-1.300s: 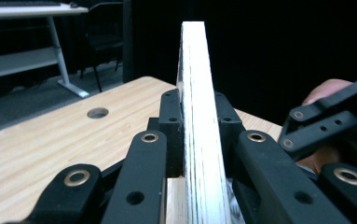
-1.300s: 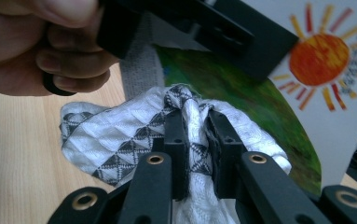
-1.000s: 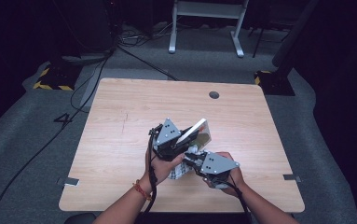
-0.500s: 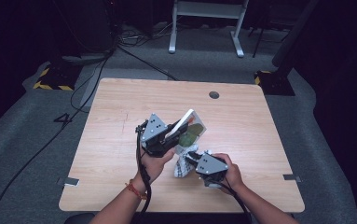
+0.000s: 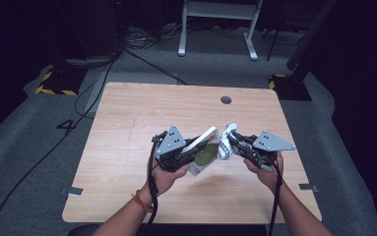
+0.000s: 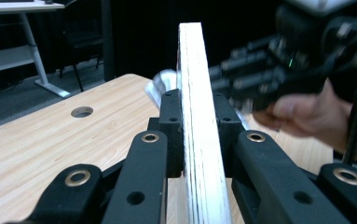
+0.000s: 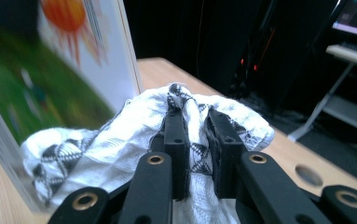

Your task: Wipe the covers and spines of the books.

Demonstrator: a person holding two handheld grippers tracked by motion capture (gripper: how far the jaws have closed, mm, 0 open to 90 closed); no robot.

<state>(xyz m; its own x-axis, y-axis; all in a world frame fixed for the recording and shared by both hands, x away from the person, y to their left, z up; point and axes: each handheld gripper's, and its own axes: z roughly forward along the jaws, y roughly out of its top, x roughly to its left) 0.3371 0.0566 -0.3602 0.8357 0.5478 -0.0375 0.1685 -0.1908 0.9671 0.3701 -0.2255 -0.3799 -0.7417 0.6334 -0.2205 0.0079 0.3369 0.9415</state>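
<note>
A thin picture book with white page edges and a green cover is held tilted above the wooden table, with my left gripper shut on it. In the left gripper view its page edge stands upright between the jaws of the left gripper. My right gripper is shut on a white cloth with black pattern, which touches the book's right side. In the right gripper view the cloth bunches around the right gripper, and the book's cover with an orange sun is at the left.
A round cable hole sits near the table's far edge. Beyond the table stand a white desk frame and a yellow-black striped base, with cables on the grey floor. The table's left half is bare wood.
The right gripper has risen from the front edge and swung right with the cloth. The left gripper has shifted right, and the book is now tilted flatter against the cloth.
</note>
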